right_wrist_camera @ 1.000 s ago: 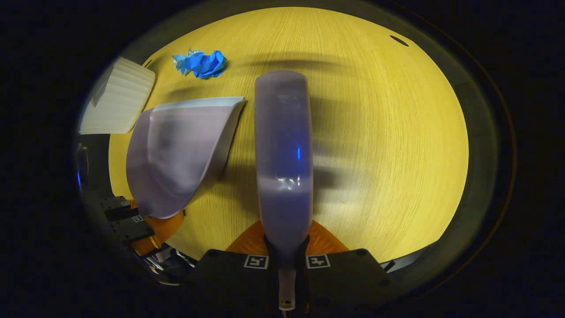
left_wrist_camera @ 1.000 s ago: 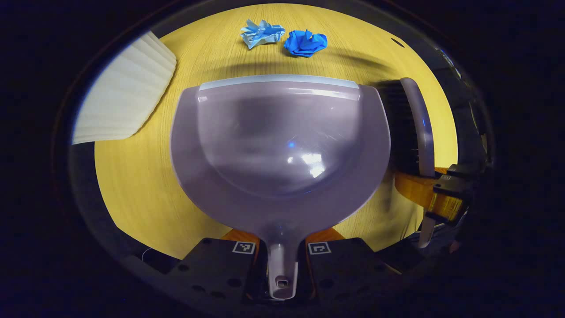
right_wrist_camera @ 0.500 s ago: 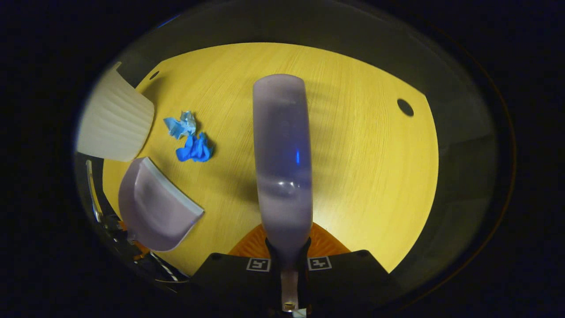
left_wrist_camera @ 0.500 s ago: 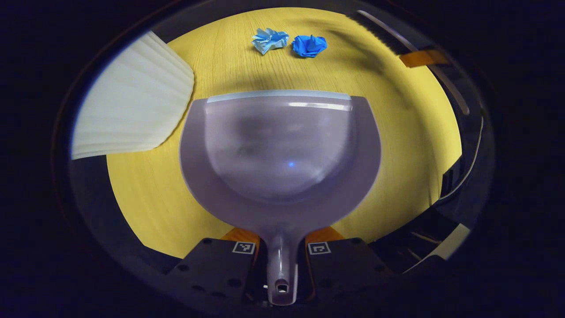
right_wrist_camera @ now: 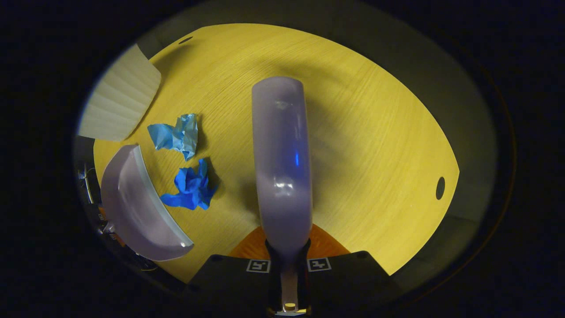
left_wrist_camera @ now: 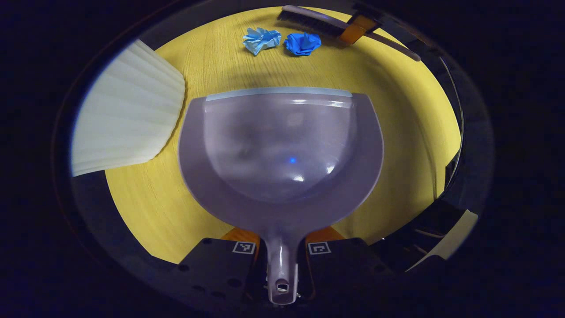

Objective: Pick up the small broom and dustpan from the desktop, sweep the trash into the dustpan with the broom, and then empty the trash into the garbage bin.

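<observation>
Between the left gripper (left_wrist_camera: 281,251) fingers, gripping the dustpan (left_wrist_camera: 280,150) by its short handle, both fingers pressing on it from either side. Holding the pan straight ahead of that claw, bowl upward, front lip at the far end, over the yellow wooden desktop (left_wrist_camera: 145,198). Beyond the lip, farther ahead, lying on the desktop: a pale blue paper wad (left_wrist_camera: 261,40) and, just beside it to the right, a deep blue paper wad (left_wrist_camera: 303,43). Ahead and to the left of the claw, standing by the desktop edge: a white ribbed garbage bin (left_wrist_camera: 128,117). Past the wads, at the far right, showing the broom (left_wrist_camera: 309,23) with dark bristles facing the trash, near the deep blue wad but whether touching, cannot tell.

Between the right gripper (right_wrist_camera: 289,260) fingers, clamping the broom (right_wrist_camera: 280,163) at the narrow neck of its handle, both fingers closed on it. Pointing the broom's long back straight ahead of this claw, bristles hidden beneath. To the left of the broom, close by, lying apart from each other: the deep blue paper wad (right_wrist_camera: 190,187) nearer, the pale blue paper wad (right_wrist_camera: 176,136) farther ahead. Left again, near the wads, showing the dustpan (right_wrist_camera: 132,203) with its lip turned toward them. Far ahead-left, sitting by the desktop (right_wrist_camera: 375,145) corner: the garbage bin (right_wrist_camera: 119,106).
</observation>
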Available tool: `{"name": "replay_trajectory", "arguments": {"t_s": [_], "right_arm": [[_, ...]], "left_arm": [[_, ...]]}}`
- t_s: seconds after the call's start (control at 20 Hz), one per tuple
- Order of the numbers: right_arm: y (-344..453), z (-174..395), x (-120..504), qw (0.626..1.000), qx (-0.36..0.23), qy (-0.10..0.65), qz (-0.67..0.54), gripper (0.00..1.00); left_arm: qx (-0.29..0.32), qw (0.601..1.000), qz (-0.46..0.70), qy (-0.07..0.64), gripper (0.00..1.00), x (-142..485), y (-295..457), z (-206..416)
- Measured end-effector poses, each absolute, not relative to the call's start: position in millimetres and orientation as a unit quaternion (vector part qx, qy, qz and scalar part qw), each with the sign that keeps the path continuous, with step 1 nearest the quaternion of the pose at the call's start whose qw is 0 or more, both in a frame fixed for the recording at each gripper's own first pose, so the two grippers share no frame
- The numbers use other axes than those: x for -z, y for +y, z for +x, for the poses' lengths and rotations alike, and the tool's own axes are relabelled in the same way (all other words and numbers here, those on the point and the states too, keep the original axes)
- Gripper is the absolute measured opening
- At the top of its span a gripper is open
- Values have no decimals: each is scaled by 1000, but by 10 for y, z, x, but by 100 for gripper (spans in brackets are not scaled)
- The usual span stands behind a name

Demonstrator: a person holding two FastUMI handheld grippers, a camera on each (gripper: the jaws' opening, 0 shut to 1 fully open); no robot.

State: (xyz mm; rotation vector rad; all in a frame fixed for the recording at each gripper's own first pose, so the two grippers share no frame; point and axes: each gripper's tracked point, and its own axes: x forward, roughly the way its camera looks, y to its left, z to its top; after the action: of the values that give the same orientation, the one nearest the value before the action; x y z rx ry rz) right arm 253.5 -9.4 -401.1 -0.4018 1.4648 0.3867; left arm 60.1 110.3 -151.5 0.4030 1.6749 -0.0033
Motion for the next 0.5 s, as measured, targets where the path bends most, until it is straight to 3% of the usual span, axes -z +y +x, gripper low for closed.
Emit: {"name": "replay_trajectory", "arguments": {"t_s": [0.2,0.5], "right_arm": [[170,2758,4055,696,-211,652,-214,15],[353,2594,4115,661,-278,633,-294,15]], "left_arm": [[7,652,183,736,27,1546,1159,633],[16,656,194,730,25,1591,1276,669]]}}
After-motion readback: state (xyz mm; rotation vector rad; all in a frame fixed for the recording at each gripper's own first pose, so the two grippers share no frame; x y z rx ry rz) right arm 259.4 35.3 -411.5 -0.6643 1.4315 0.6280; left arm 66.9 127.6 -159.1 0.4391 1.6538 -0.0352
